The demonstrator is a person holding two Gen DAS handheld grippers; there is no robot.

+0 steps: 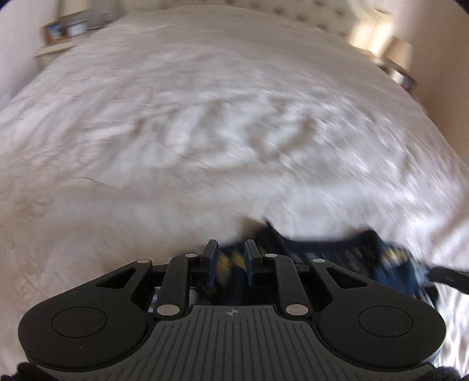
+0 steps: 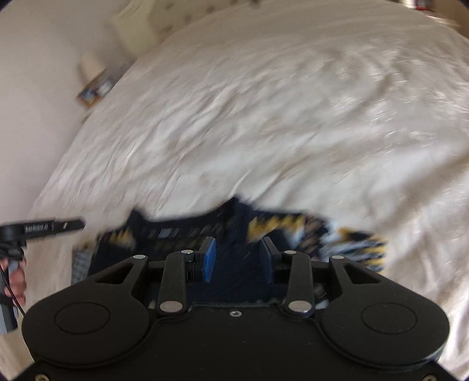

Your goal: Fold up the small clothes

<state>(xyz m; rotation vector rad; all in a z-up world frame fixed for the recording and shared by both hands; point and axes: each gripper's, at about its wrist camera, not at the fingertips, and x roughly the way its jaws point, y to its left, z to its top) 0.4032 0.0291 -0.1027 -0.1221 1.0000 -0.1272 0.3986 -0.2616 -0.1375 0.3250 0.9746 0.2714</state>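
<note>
A small dark navy garment with yellow and white pattern (image 1: 337,252) lies on the white bed, blurred by motion. My left gripper (image 1: 231,249) has its jaws a little apart with the garment's left end between them. In the right wrist view the same garment (image 2: 181,231) spreads under and ahead of my right gripper (image 2: 239,249), whose blue-padded jaws stand apart with navy fabric between them. Whether either grips the cloth is unclear. The right gripper's tip shows at the right edge of the left wrist view (image 1: 448,275); the left gripper shows at the left of the right wrist view (image 2: 44,228).
The white wrinkled bedspread (image 1: 205,132) fills both views. A bedside shelf with framed pictures (image 1: 64,29) stands at the far left, a lamp (image 1: 401,58) at the far right, and a tufted headboard (image 1: 307,11) at the back.
</note>
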